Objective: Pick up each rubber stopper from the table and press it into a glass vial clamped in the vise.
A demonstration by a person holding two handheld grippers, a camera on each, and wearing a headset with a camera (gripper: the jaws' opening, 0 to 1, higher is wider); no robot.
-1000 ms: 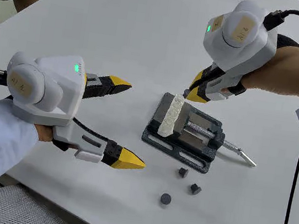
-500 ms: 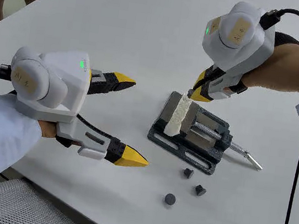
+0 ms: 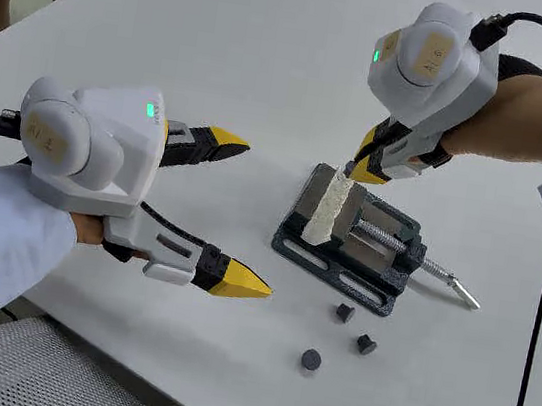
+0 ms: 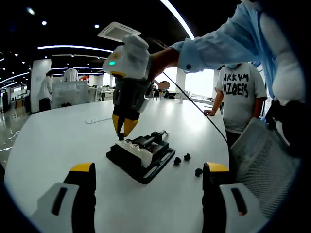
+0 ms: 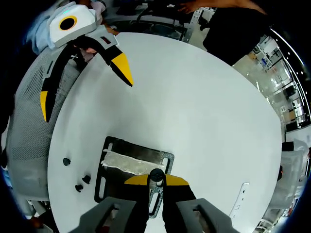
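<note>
The right gripper (image 5: 156, 181) is closed on a small dark round stopper (image 5: 156, 175) over the end of the row of clear vials (image 5: 127, 163) clamped in the black vise (image 3: 386, 267). The left gripper (image 3: 240, 211) is wide open and empty. Three loose stoppers (image 3: 312, 359) lie on the table (image 3: 222, 45).

Blurred dark lettering on a bystander's grey T-shirt (image 4: 236, 99), unreadable

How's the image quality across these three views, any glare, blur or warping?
Head view: even light, soft shadows by the vise, loose stoppers sharp. Left gripper view: fisheye bows the ceiling light strips; the windows blow out white. Right gripper view: the table edge curves hard; the stopper in the right gripper looks crisp.
</note>
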